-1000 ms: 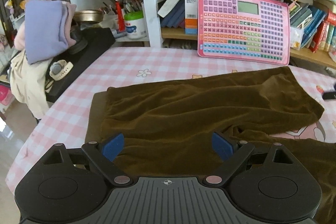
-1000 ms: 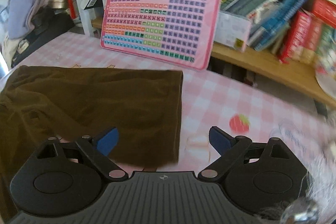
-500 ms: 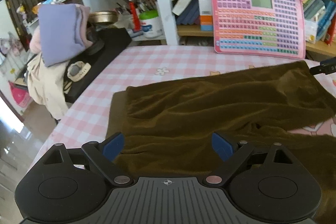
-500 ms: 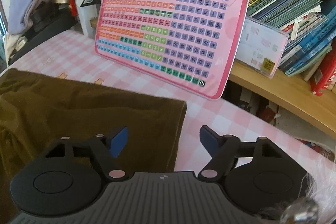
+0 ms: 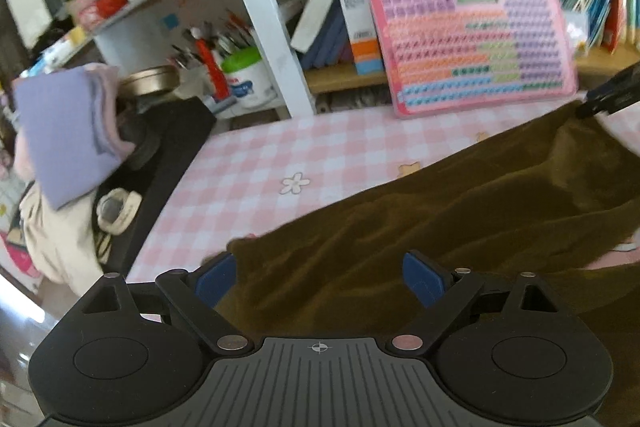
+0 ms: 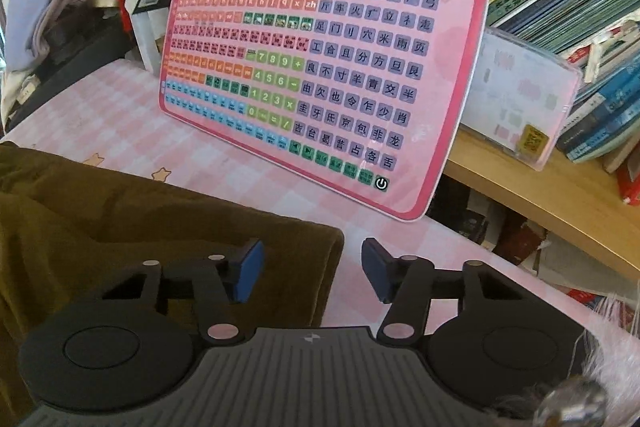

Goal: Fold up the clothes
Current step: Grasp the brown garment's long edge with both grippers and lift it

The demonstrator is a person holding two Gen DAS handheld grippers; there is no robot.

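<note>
soft rumpled brown trousers (image 5: 460, 219)

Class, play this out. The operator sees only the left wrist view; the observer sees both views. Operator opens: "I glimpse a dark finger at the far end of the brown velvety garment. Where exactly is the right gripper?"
Observer: The right gripper straddles the corner of the brown velvety garment; the garment's edge lies between its pads.
Operator: Has it gripped?
Observer: Not yet. Its jaws are closing, but the pads are not pressing the cloth.
Operator: What is under each pad?
Observer: The pad on the view's left is over the cloth, the other over the pink checked tablecloth.
</note>
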